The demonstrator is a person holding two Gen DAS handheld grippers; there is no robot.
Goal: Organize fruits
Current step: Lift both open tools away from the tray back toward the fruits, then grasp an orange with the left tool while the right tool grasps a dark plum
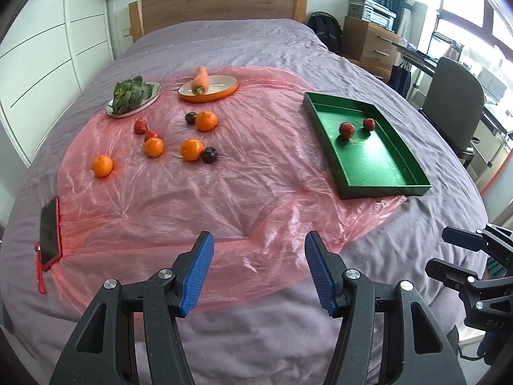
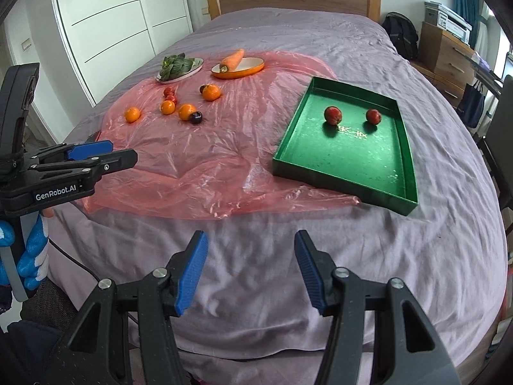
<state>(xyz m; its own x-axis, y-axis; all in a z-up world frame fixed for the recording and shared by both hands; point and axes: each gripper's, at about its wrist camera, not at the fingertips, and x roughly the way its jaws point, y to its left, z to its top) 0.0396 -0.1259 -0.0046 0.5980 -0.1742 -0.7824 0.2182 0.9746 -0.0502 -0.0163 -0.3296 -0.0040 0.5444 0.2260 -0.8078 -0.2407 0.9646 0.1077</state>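
Blue-padded and parted with nothing between the pads, the left gripper [image 1: 258,269] hangs over the near edge of a pink plastic sheet [image 1: 198,199] spread on a grey-purple bedcover [image 1: 256,41]. The right gripper [image 2: 248,268] stands just as wide, also empty, over bare bedcover short of the sheet.

Off to the left gripper's left a dark phone [image 1: 49,231] in a red case lies at the sheet's edge. Ahead and to the right of both grippers sits a green tray [image 2: 407,173], partly on the sheet, with two red fruits in it: one [image 2: 332,115] toward its middle, the other [image 2: 373,116] nearer its right wall, apart from each other.

Farther ahead and left of the left gripper, loose fruit lies on the sheet: four oranges [image 1: 103,166] [image 1: 153,147] [image 1: 191,149] [image 1: 206,120], two dark plums [image 1: 209,155] [image 1: 191,117] each beside an orange, and two small red fruits [image 1: 140,126] [image 1: 151,135] close together.

Beyond those stand a plate of leafy greens [image 1: 133,94] and an orange dish [image 1: 221,91] holding a carrot [image 1: 200,80], then the wooden headboard [image 1: 218,4].
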